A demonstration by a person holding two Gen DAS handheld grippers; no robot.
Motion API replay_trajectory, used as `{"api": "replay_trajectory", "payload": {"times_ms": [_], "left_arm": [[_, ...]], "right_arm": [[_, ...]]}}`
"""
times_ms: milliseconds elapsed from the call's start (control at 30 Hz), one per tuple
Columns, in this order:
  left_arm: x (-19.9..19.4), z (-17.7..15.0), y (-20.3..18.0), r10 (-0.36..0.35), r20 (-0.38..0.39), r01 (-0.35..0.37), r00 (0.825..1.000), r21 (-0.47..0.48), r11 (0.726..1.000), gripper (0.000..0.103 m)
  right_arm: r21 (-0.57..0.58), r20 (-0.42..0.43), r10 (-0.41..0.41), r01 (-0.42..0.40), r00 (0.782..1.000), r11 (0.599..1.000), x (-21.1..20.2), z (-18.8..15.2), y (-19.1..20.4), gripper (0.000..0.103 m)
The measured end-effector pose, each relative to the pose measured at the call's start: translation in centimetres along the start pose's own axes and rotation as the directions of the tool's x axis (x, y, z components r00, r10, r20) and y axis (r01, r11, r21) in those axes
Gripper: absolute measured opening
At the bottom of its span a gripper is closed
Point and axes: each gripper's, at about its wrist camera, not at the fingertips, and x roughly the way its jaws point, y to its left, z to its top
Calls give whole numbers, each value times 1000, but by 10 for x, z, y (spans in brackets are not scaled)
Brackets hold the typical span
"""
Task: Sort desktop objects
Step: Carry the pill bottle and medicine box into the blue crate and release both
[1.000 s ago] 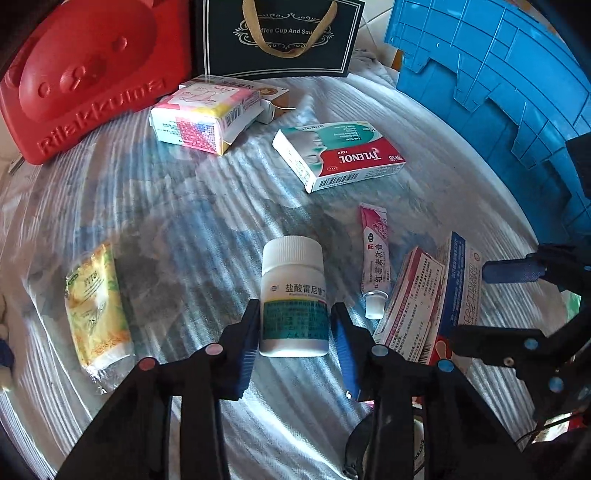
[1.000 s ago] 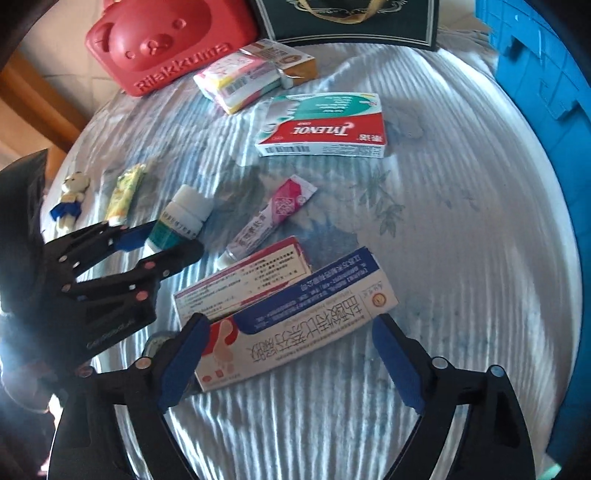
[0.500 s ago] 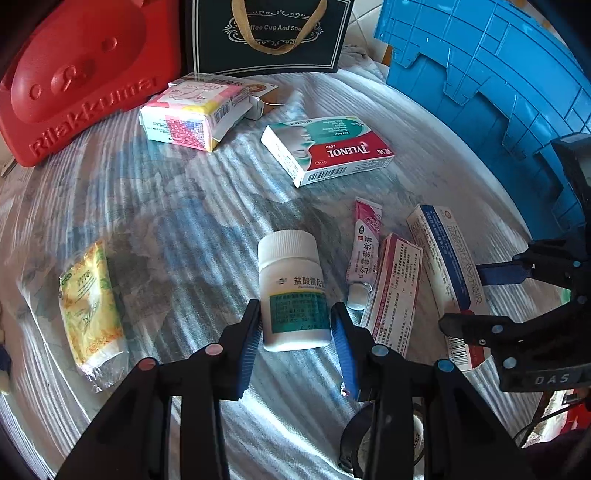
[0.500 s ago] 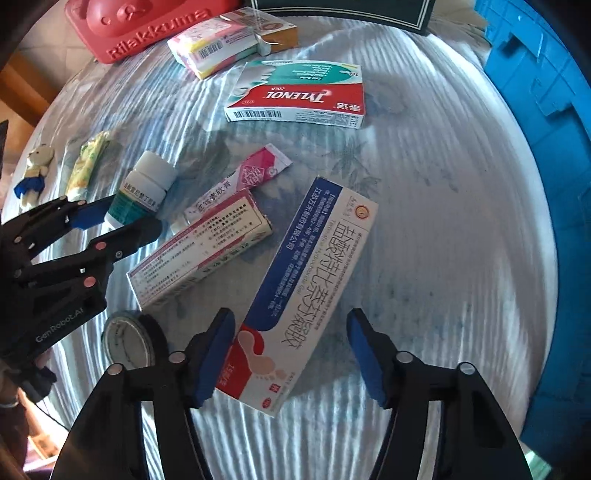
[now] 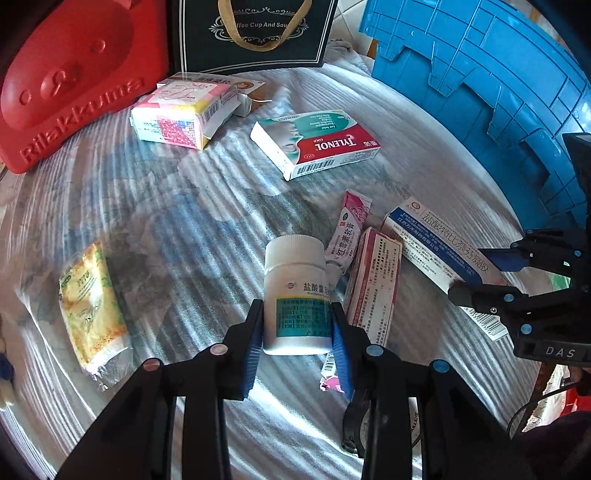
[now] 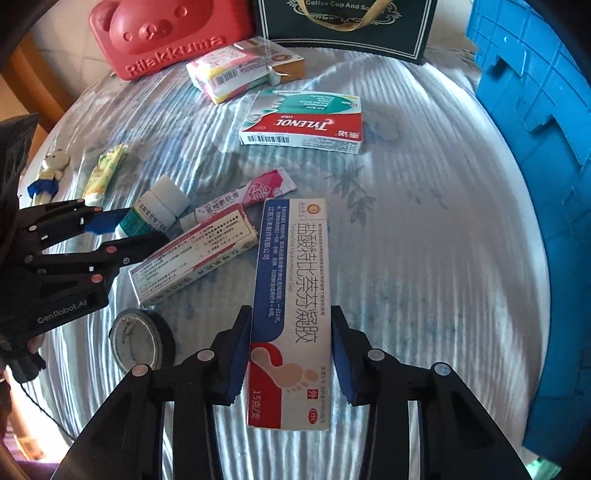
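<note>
My left gripper (image 5: 297,341) is shut on a white pill bottle (image 5: 295,284) with a teal label and holds it above the cloth; the bottle also shows in the right wrist view (image 6: 155,210). My right gripper (image 6: 290,356) is shut on a long blue-and-white ointment box (image 6: 290,295), its pads against both long sides. The box also shows in the left wrist view (image 5: 439,247). A red-and-white box (image 6: 195,254), a pink tube (image 6: 247,195) and a Tylenol box (image 6: 303,122) lie on the cloth.
A blue crate (image 6: 535,147) stands on the right. A red Rilakkuma case (image 6: 162,33) and a dark paper bag (image 6: 347,26) stand at the back, with a pink-yellow packet (image 6: 225,74) before them. A yellow sachet (image 5: 90,314), a tape roll (image 6: 142,341) and a small bear (image 6: 50,173) lie left.
My left gripper closed on the pill bottle and lifted it. My right gripper narrowed from wide open, turned in line with the ointment box and closed on it.
</note>
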Motion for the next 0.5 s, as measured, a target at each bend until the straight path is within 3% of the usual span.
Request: {"api": "replay_trajectory", "payload": {"times_ms": [300, 500], "left_arm": [[-33, 3, -8, 14, 84, -15, 996, 10, 1000, 33], [-76, 16, -25, 11, 180, -21, 984, 58, 998, 33]], "right_arm": [[-27, 120, -21, 24, 993, 999, -38, -1, 6, 39], [-31, 281, -50, 61, 958, 998, -99, -2, 11, 39]]}}
